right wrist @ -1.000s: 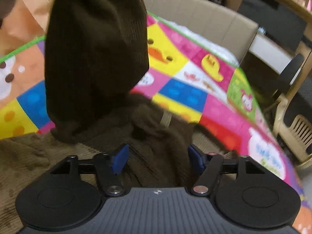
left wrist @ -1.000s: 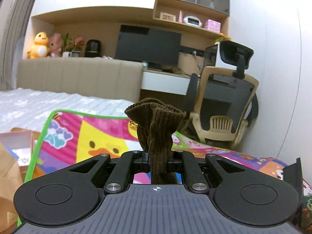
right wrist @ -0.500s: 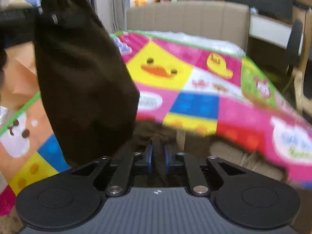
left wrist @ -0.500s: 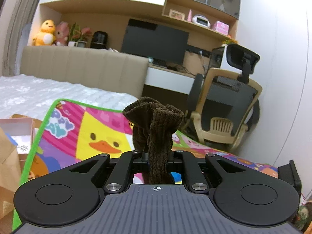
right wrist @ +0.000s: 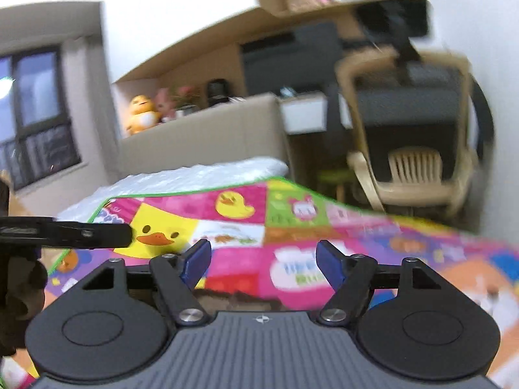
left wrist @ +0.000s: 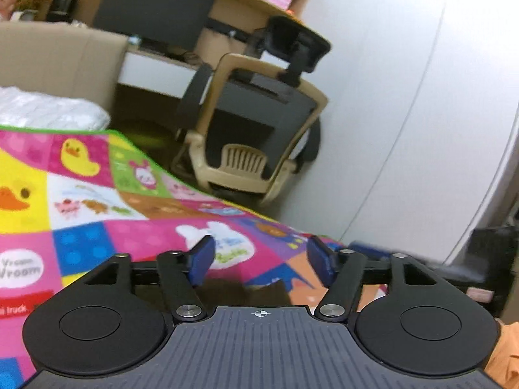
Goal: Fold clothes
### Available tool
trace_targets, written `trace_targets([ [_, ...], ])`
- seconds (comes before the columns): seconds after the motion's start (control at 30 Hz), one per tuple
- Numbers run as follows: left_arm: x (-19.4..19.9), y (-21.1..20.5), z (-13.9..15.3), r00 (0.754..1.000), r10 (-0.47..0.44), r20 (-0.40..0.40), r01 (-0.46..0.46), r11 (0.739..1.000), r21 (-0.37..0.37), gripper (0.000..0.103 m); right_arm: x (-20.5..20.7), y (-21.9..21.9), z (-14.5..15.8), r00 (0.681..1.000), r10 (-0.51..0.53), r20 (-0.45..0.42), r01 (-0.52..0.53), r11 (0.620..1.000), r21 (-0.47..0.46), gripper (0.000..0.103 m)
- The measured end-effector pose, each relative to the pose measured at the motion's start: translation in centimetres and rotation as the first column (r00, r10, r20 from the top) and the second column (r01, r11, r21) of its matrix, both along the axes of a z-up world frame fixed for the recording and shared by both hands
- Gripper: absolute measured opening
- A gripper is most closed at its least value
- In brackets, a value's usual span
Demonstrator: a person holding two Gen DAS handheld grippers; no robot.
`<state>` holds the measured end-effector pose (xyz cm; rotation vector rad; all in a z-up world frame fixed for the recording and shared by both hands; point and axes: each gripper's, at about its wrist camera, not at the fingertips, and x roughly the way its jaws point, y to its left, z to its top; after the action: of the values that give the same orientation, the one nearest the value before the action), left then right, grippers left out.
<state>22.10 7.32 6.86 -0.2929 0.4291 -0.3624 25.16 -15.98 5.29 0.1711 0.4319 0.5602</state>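
Note:
My left gripper [left wrist: 261, 260] is open over the colourful play mat [left wrist: 136, 233], its blue pads [left wrist: 202, 261] wide apart with nothing between them. A dark brown strip of the corduroy garment [left wrist: 246, 291] shows just under the fingers, mostly hidden by the gripper body. My right gripper [right wrist: 262, 261] is also open and empty above the mat [right wrist: 246, 259]. A thin sliver of the brown garment [right wrist: 233, 301] lies below it. A black part of the left gripper [right wrist: 81, 235] juts in from the left edge of the right wrist view.
A beige office chair [left wrist: 259, 123] stands past the mat's far edge by the white wall. A white mattress [left wrist: 48, 113] and padded headboard lie at the back left, under a desk with a dark monitor [left wrist: 152, 9]. Orange cloth [left wrist: 506, 356] peeks in bottom right.
Both grippers have opened and let go of the brown garment, which has dropped out of sight beneath them. Both views have swung right toward the chair.

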Motion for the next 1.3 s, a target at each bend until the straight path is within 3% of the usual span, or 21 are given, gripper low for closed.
trace_targets([
  [0.07,-0.6,0.5,0.5,0.999,0.032,0.029,-0.033,0.999,0.031,0.087,0.5,-0.6,-1.2,0.997,0.007,-0.076,-0.003,0.999,0.052,0.073],
  [0.2,-1.4,2.9,0.4,0.993,0.118,0.033,-0.12,0.988,0.094,0.092,2.6,1.8,-4.0,0.975,0.062,-0.211,-0.04,0.994,0.105,0.073],
  [0.37,-2.2,6.8,-1.3,0.98,0.196,-0.029,-0.191,0.973,0.132,0.093,6.1,8.3,-7.6,0.94,0.085,-0.329,-0.083,0.996,0.019,0.073],
  [0.43,-2.7,8.4,-1.8,0.974,0.219,-0.053,-0.211,0.968,0.135,0.093,6.8,10.2,-8.9,0.918,0.084,-0.387,-0.103,0.994,-0.028,0.059],
  [0.47,-2.8,9.0,-2.0,0.972,0.227,-0.064,-0.217,0.967,0.133,0.094,6.9,11.0,-9.3,0.912,0.085,-0.401,-0.116,0.992,-0.051,0.038],
  [0.5,-2.9,9.6,-2.3,0.969,0.234,-0.075,-0.223,0.966,0.131,0.094,6.7,11.7,-9.4,0.915,0.091,-0.394,-0.13,0.989,-0.074,0.028],
  [0.57,-3.1,10.2,-2.3,0.969,0.233,-0.079,-0.221,0.966,0.133,0.094,6.2,11.8,-8.6,0.925,0.118,-0.361,-0.152,0.986,-0.068,0.016],
  [0.63,-3.2,10.4,-2.2,0.973,0.22,-0.073,-0.209,0.969,0.131,0.095,5.5,10.3,-6.4,0.945,0.131,-0.298,-0.145,0.989,-0.024,0.016],
  [0.8,-2.0,8.5,-2.5,0.988,0.139,-0.071,-0.132,0.986,0.098,0.095,3.3,5.8,-3.0,0.978,0.077,-0.195,-0.094,0.993,-0.076,0.016],
  [0.93,0.4,5.6,-5.1,0.983,0.092,-0.162,-0.067,0.986,0.154,0.095,2.8,4.6,-5.1,0.973,0.01,-0.23,-0.055,0.981,-0.187,0.019],
  [1.0,1.7,4.1,-7.0,0.968,0.119,-0.219,-0.062,0.966,0.252,0.095,3.3,4.5,-7.3,0.961,-0.024,-0.277,-0.046,0.969,-0.241,0.027],
  [1.1,2.8,3.4,-9.1,0.949,0.191,-0.251,-0.067,0.9,0.43,0.095,3.2,4.7,-9.1,0.961,-0.036,-0.273,-0.052,0.95,-0.307,0.039],
  [1.17,2.8,4.3,-9.2,0.941,0.215,-0.261,-0.074,0.883,0.464,0.095,2.9,4.6,-8.1,0.971,-0.024,-0.238,-0.056,0.945,-0.322,0.046],
  [1.23,3.2,6.2,-8.4,0.934,0.184,-0.306,-0.072,0.936,0.345,0.095,2.7,4.5,-6.3,0.983,-0.009,-0.185,-0.051,0.945,-0.322,0.05],
  [1.3,3.6,8.1,-7.6,0.927,0.145,-0.347,-0.072,0.974,0.214,0.095,2.9,4.4,-4.6,0.99,0.001,-0.138,-0.046,0.945,-0.325,0.065],
])
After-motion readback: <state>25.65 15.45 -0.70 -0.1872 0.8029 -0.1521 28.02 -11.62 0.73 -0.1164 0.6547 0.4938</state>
